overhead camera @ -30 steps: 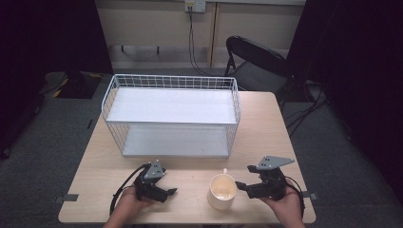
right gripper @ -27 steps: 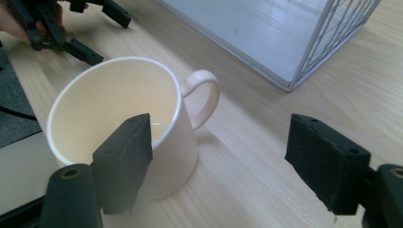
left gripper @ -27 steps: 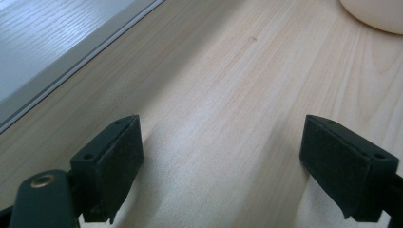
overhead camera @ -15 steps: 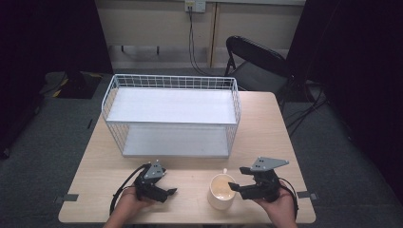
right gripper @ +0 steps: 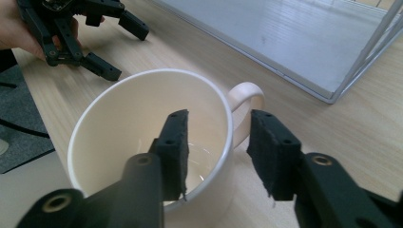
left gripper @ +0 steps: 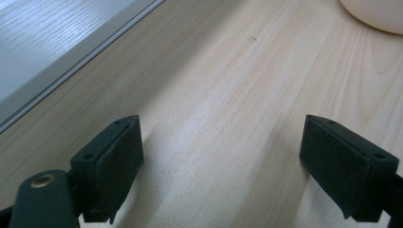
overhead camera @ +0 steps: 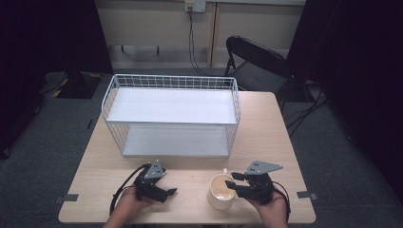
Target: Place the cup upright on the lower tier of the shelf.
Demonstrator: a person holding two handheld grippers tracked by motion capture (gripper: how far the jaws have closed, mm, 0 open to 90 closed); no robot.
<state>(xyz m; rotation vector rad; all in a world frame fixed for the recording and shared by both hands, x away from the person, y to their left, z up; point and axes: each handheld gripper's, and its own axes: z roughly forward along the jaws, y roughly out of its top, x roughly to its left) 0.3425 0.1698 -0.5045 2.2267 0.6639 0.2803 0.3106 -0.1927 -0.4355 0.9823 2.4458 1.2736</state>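
Observation:
A cream mug (overhead camera: 220, 194) stands near the table's front edge, its handle (right gripper: 244, 95) pointing toward the wire rack. My right gripper (overhead camera: 232, 186) reaches in from the mug's right and straddles its rim. One pad (right gripper: 176, 142) hangs inside the mug (right gripper: 119, 128) and the other is outside, beside the handle. The jaws have just been closing with the mug wall between them, but a gap shows on both sides of the wall. My left gripper (overhead camera: 167, 183) rests on the table left of the mug, open around bare wood (left gripper: 221, 142).
A white wire rack (overhead camera: 171, 81) with two white shelves stands across the middle of the wooden table (overhead camera: 266, 128). Its lower shelf edge (left gripper: 71, 66) lies close ahead of the left gripper. A black folding chair (overhead camera: 256, 61) stands behind the table.
The right gripper has slid left and slightly down onto the mug's rim, and its jaws have narrowed around the wall. The left gripper has stayed put.

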